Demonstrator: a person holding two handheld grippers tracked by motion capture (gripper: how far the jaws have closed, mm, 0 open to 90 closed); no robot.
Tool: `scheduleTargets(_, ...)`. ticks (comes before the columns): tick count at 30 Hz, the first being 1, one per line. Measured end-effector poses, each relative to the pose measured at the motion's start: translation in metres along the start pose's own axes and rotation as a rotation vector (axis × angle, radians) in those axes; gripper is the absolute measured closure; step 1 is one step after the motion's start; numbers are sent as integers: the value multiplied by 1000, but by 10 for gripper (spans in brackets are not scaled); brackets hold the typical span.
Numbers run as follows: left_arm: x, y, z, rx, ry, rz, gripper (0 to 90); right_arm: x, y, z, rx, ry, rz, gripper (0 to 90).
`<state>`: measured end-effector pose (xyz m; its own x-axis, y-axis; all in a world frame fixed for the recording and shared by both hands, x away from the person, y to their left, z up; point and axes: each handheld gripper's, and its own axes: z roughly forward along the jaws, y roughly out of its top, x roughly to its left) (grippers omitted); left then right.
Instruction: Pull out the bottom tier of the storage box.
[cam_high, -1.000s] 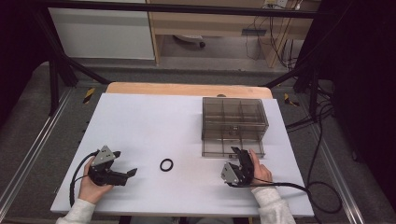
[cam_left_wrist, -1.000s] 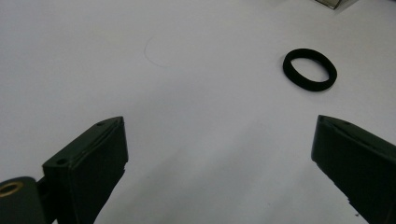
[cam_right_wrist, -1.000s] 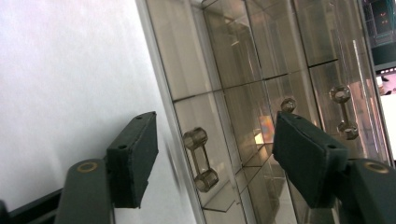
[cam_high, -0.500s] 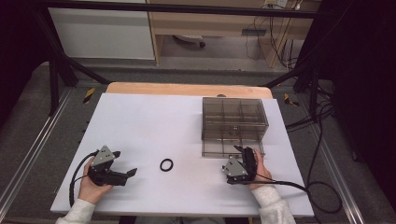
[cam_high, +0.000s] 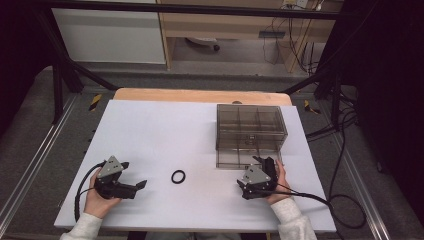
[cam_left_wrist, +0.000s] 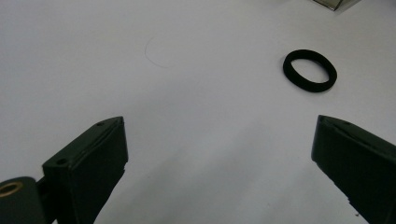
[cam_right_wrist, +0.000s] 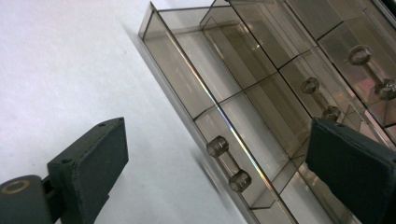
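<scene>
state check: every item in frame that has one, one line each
drawer box: upright on the mat, bottom drawer pulled out, empty
drawer handle: free, between the right fingers, untouched
black ring: flat on the mat, apart from both grippers
left gripper: open, empty
right gripper: open, fingers have just been opening

Overhead light, even on the white rectangular table top (cam_high: 165, 130); surroundings dark, esp. right side. High view soft, low-res. Left gripper view: small black rubber ring (cam_left_wrist: 309, 70) sharp, near jaws blurred w/ soft shadows. Streak glare on the smoky clear plastic drawer box (cam_right_wrist: 219, 93).
</scene>
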<state>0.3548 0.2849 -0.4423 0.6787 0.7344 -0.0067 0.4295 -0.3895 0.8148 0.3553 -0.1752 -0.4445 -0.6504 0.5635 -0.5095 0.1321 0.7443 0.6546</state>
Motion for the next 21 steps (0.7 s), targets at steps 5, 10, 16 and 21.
scheduleTargets(5,0,0,-1,-6,1,-3,34,-4,2,-3,-13,19,60,42)
scheduleTargets(10,1,-1,-2,-7,2,-8,33,-7,3,-5,-1,36,101,26)
scheduleTargets(16,1,-1,-3,-10,2,-8,33,-9,6,-7,-11,78,161,21)
scheduleTargets(21,1,-1,-3,-12,-1,-9,33,-13,8,-10,-33,110,221,17)
